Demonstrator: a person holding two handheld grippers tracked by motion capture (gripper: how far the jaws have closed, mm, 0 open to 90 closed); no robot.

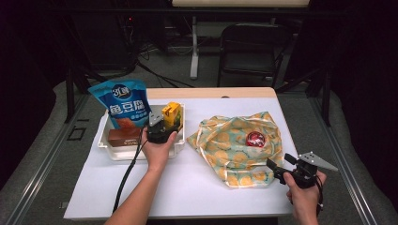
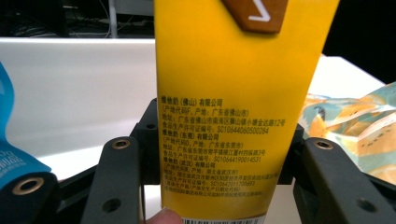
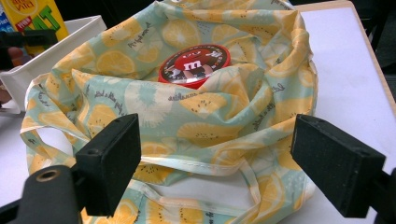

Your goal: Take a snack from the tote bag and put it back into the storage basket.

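Evidently the yellow carton is pinched upright in the left gripper for lifting from the white bin, while the right gripper, jaws spread, is held toward the lemon-print bag.

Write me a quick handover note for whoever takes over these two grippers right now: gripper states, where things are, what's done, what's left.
Left gripper: shut on the yellow carton, over the white bin.
Right gripper: open, empty, at the near edge of the lemon-print bag.
Red round tin: already lying in the bag.
Blue snack pouch and brown pack: in the bin.
Done, apparently: tin bagged, carton gripped.
Left, probably: carry the carton to the bag while the right gripper holds its edge, then the pouch and brown pack.
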